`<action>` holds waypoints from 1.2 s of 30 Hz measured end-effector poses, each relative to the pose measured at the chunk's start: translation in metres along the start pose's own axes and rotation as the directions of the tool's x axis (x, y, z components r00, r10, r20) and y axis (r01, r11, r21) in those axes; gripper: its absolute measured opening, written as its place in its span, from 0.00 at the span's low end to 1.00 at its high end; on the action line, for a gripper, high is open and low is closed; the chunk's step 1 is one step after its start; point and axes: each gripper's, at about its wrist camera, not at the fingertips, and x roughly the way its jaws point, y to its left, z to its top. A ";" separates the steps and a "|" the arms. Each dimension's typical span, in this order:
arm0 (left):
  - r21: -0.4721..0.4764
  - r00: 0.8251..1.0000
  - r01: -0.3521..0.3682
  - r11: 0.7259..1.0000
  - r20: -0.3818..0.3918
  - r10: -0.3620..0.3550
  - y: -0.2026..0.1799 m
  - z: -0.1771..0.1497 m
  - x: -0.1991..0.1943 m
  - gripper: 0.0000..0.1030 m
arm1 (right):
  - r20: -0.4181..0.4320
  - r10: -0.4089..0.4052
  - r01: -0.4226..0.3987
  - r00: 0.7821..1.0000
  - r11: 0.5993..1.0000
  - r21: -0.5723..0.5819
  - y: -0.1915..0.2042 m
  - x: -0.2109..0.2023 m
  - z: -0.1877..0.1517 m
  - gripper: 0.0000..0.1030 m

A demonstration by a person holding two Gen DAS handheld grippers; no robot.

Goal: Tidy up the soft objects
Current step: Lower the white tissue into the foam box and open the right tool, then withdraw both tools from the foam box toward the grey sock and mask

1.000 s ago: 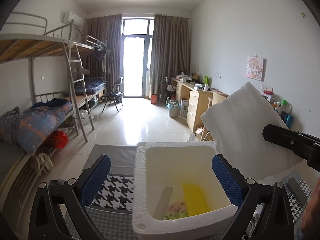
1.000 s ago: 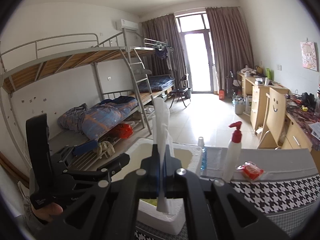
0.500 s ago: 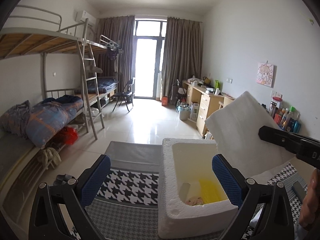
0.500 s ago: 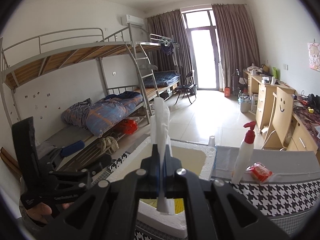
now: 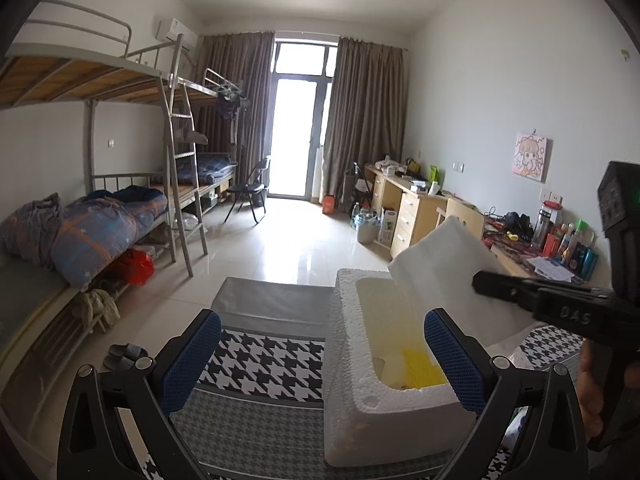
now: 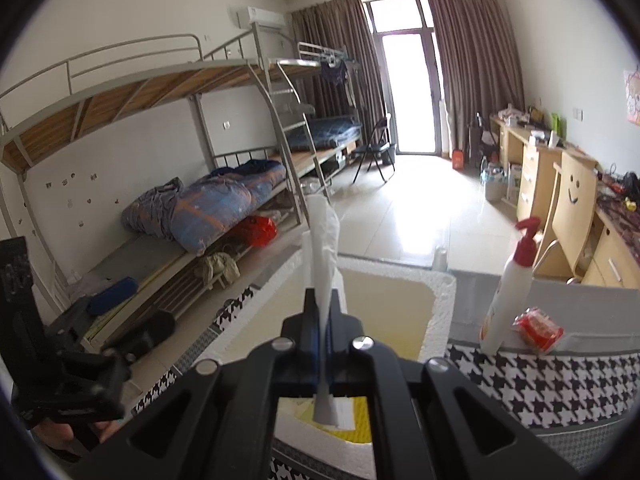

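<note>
A white foam box (image 5: 360, 364) stands open on the houndstooth table cloth (image 5: 264, 364); yellow and pale items (image 5: 420, 364) lie in its bottom. My right gripper (image 6: 320, 316) is shut on a thin white foam sheet (image 6: 322, 248), held upright over the box (image 6: 440, 304). In the left wrist view the same sheet (image 5: 444, 268) tilts above the box's right side, with the right gripper (image 5: 520, 292) clamped on it. My left gripper (image 5: 320, 356) is open and empty, low in front of the box's left wall.
A white pump bottle with a red top (image 6: 508, 300) and a red packet (image 6: 538, 330) stand on the table right of the box. Bunk beds (image 5: 100, 216) line the left wall, desks (image 5: 416, 208) the right. A folding chair (image 5: 250, 192) stands by the balcony door.
My left gripper has drawn back and to the left, so the box now sits to its right. The right gripper still holds the foam sheet, now lower over the box.
</note>
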 end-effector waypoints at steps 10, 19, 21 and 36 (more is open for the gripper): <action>-0.016 1.000 0.003 1.000 -0.008 -0.003 0.011 -0.006 -0.002 0.99 | -0.082 -0.021 0.020 0.996 1.000 -0.012 0.002 0.021 -0.008 0.05; -0.022 1.000 0.009 1.000 -0.005 -0.009 0.014 -0.007 -0.005 0.99 | -0.090 -0.044 0.039 0.995 0.998 -0.052 0.011 0.024 -0.015 0.73; -0.022 1.000 0.012 1.000 -0.004 -0.012 0.015 -0.008 -0.006 0.99 | -0.102 -0.058 0.050 0.993 0.996 -0.075 0.014 0.025 -0.017 0.77; 0.005 1.000 0.012 1.000 0.008 -0.012 0.003 -0.007 -0.020 0.99 | -0.016 -0.047 0.046 0.999 0.995 -0.085 0.015 0.000 -0.018 0.88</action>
